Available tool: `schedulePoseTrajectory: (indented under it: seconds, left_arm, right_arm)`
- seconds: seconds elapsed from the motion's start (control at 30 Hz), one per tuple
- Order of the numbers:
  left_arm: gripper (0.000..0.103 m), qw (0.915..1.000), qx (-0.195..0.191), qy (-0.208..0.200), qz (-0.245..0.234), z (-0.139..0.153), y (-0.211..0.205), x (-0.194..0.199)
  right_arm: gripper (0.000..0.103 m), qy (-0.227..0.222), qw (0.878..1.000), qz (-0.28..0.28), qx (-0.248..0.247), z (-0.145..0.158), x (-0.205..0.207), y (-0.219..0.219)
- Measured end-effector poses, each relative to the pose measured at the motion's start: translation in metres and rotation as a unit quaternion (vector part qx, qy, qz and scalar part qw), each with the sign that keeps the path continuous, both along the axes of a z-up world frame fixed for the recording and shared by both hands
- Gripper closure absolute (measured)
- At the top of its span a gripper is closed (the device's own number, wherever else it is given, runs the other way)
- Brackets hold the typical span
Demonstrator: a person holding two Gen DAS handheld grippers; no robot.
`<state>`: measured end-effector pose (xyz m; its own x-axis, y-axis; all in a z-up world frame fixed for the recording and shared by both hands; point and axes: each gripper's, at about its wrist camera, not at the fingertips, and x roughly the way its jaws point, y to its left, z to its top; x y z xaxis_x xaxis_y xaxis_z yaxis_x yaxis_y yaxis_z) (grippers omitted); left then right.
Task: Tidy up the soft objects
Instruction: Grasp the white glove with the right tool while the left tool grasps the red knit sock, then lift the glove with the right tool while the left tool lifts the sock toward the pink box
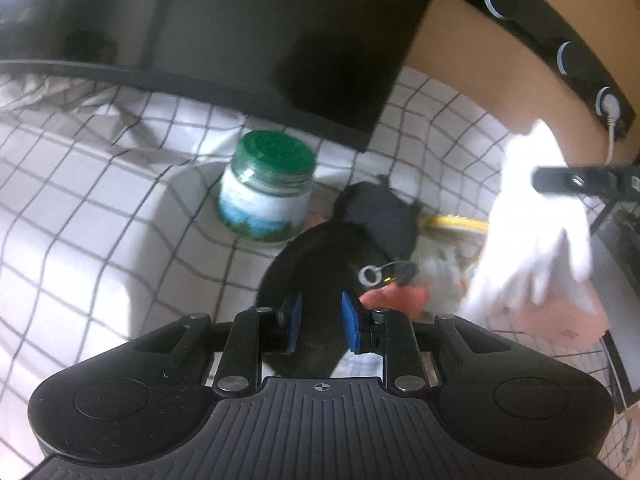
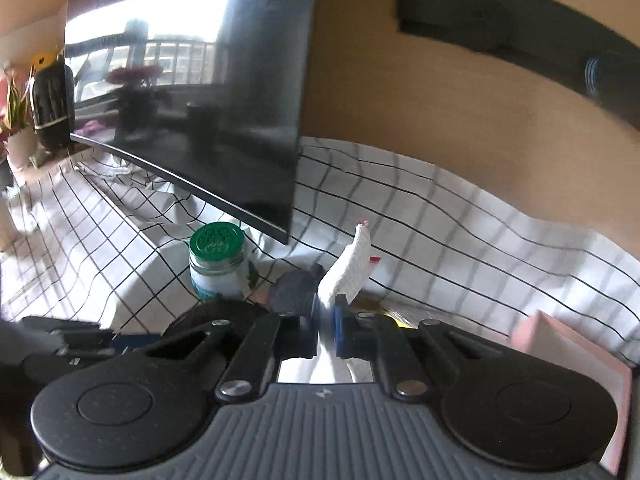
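My right gripper (image 2: pixel 327 322) is shut on a white cloth (image 2: pixel 352 268), which stands up between the blue pads; the same cloth (image 1: pixel 532 224) hangs at the right of the left wrist view. My left gripper (image 1: pixel 318 324) is open above a black soft pouch (image 1: pixel 320 276) with a ring-pull zipper (image 1: pixel 370 276). A dark cloth (image 1: pixel 384 212) lies on top of the pile, with an orange-pink soft piece (image 1: pixel 396 298) and a grey-white piece (image 1: pixel 440 272) beside it. The dark cloth also shows in the right wrist view (image 2: pixel 292 290).
A glass jar with a green lid (image 1: pixel 268 188) stands on the checked tablecloth (image 1: pixel 80 208) left of the pile, also in the right wrist view (image 2: pixel 218 260). A black monitor (image 1: pixel 240 32) hangs over the back. A pink box (image 2: pixel 576 364) sits right. A black wall strip (image 1: pixel 560 40) holds plugs.
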<state>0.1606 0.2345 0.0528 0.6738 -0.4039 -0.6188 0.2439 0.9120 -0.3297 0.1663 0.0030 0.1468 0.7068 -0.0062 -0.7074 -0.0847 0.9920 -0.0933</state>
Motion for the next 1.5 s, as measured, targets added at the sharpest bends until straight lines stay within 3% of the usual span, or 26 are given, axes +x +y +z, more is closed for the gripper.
schedulePoseTrajectory:
  seconds: [0.17,0.3,0.4,0.47,0.6,0.73,0.9,1.0,1.1,1.17,1.23,1.33,1.43,1.5]
  left_arm:
    - [0.078,0.9994,-0.001,-0.011,-0.032,0.003,-0.021,0.007]
    - [0.078,0.9987,0.036,0.023,-0.028,-0.005,-0.039,0.012]
    - [0.078,0.9969,0.055,0.053,-0.019,-0.017,-0.047,0.014]
    - [0.076,0.9946,0.063,0.071,-0.043,-0.022,-0.055,0.014]
    - [0.074,0.9909,0.099,0.047,-0.079,-0.019,-0.071,-0.001]
    - [0.075,0.9943,0.098,0.019,-0.038,-0.001,-0.067,-0.017]
    - [0.075,0.9952,0.095,0.023,0.007,-0.002,-0.082,-0.023]
    - [0.074,0.9872,0.159,0.009,-0.003,-0.016,-0.108,-0.022]
    - [0.068,0.9718,0.235,-0.016,-0.010,-0.030,-0.118,-0.026]
    - [0.064,0.9654,0.260,-0.020,-0.002,-0.035,-0.111,-0.030]
    - [0.062,0.9645,0.264,-0.015,0.012,-0.036,-0.099,-0.031]
    - [0.063,0.9737,0.225,0.015,0.030,-0.032,-0.081,-0.025]
    - [0.062,0.9859,0.157,0.050,0.032,-0.031,-0.069,-0.019]
    - [0.062,0.9885,0.141,0.052,0.020,-0.031,-0.070,-0.017]
  right_arm:
    - [0.096,0.022,1.000,-0.020,-0.005,-0.019,-0.039,-0.024]
    - [0.096,0.072,0.996,-0.044,0.039,-0.058,-0.060,-0.039]
    - [0.096,0.084,0.995,-0.034,0.029,-0.079,-0.076,-0.032]
    - [0.095,0.094,0.995,-0.022,0.037,-0.088,-0.083,-0.030]
    - [0.095,0.109,0.994,-0.019,0.026,-0.107,-0.085,-0.030]
    - [0.095,0.116,0.993,-0.012,0.006,-0.122,-0.088,-0.028]
    - [0.094,0.101,0.995,0.003,-0.005,-0.127,-0.091,-0.025]
    - [0.092,0.096,0.995,0.014,-0.014,-0.129,-0.092,-0.022]
    - [0.090,0.093,0.995,0.021,-0.020,-0.129,-0.093,-0.022]
    - [0.078,0.091,0.995,0.025,-0.022,-0.130,-0.095,-0.022]
    - [0.062,0.090,0.995,0.030,-0.023,-0.133,-0.098,-0.021]
    - [0.031,0.074,0.996,0.022,-0.047,-0.136,-0.101,-0.015]
    - [0.027,0.066,0.997,0.017,-0.042,-0.138,-0.102,-0.019]
    - [0.024,0.068,0.997,0.011,-0.034,-0.138,-0.101,-0.022]
